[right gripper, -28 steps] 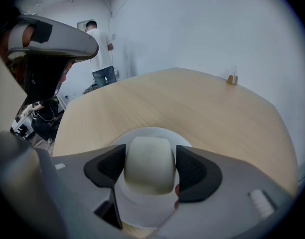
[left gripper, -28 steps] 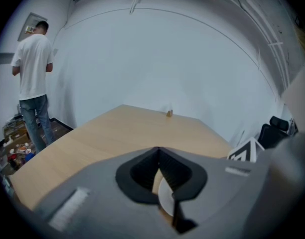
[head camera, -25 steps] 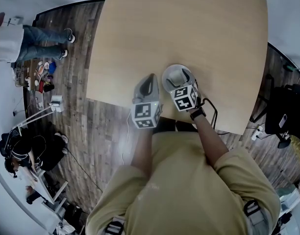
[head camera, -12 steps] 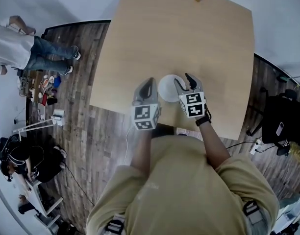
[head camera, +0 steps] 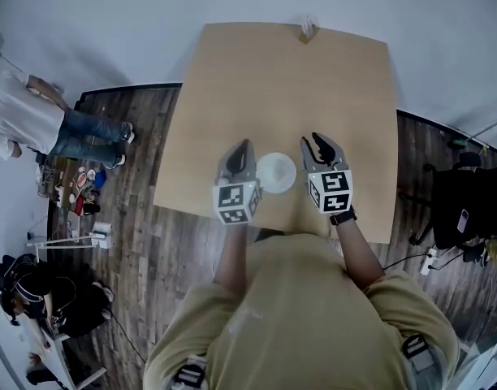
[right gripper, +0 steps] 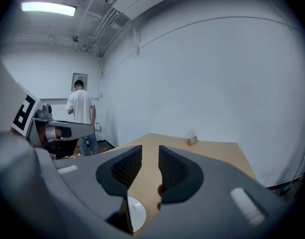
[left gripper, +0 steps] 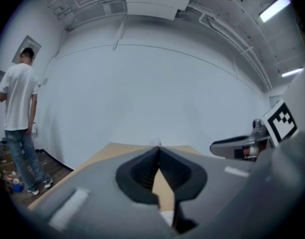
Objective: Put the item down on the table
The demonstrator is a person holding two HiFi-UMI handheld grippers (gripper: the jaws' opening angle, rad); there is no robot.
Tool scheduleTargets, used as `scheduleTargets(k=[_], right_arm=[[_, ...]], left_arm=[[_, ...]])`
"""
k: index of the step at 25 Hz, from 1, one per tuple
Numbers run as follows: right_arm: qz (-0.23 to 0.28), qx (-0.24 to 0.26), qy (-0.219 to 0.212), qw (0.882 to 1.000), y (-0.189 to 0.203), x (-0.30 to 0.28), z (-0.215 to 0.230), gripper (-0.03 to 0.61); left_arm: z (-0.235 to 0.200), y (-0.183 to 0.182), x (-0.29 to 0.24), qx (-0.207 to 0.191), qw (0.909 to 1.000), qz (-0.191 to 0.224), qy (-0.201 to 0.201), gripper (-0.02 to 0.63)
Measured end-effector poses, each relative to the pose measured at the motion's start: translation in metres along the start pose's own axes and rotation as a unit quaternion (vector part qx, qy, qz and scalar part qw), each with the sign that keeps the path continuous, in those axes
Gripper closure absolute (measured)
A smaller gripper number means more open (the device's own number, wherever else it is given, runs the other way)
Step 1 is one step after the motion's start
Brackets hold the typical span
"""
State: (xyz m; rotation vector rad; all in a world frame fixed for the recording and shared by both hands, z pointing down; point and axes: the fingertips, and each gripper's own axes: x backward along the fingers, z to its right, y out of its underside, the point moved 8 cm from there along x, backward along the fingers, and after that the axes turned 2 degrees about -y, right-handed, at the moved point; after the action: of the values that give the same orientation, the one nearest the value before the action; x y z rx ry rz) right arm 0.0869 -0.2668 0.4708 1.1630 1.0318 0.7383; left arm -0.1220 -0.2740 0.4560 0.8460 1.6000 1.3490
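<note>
A round white dish [head camera: 276, 171] lies flat on the pale wooden table [head camera: 232, 80], close to the near edge and between the two hand-held grippers. Seen from above it is a plain circle, so no long axis or pointing direction can be told; its open face is up. The right gripper view catches its rim low down, just left of the jaws [right gripper: 135, 214].

The left gripper [head camera: 243, 147] sits just left of the dish, pointing away from the person toward the far edge of the table. Its jaws meet at the tips with nothing between them, as its own view shows [left gripper: 158, 151]. The right gripper [head camera: 317, 142] is just right of the dish, not touching it, and points the same way. Its jaws stand a little apart, and only bare tabletop shows in the gap [right gripper: 150, 151].

A second ago the right gripper was on top of the dish at the table's near edge; half a second ago it was hard against the dish's right side. It is now clear of it, and the dish rests on its own.

A small stand [head camera: 307, 29] sits at the table's far edge. A person [head camera: 37, 124] in a white shirt and jeans stands on the dark wood floor [head camera: 143, 234] to the left.
</note>
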Motion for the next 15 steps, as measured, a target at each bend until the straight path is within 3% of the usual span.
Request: scheduleTargets(k=[9, 15], right_arm=[[0.079, -0.007, 0.036, 0.996, -0.045, 0.040, 0.010, 0.566], [0.113, -0.006, 0.051, 0.992, -0.066, 0.053, 0.004, 0.571]], left_arm=[[0.001, -0.027, 0.015, -0.014, 0.9994, 0.032, 0.001, 0.612], [-0.007, -0.035, 0.025, -0.020, 0.9988, 0.044, -0.007, 0.612]])
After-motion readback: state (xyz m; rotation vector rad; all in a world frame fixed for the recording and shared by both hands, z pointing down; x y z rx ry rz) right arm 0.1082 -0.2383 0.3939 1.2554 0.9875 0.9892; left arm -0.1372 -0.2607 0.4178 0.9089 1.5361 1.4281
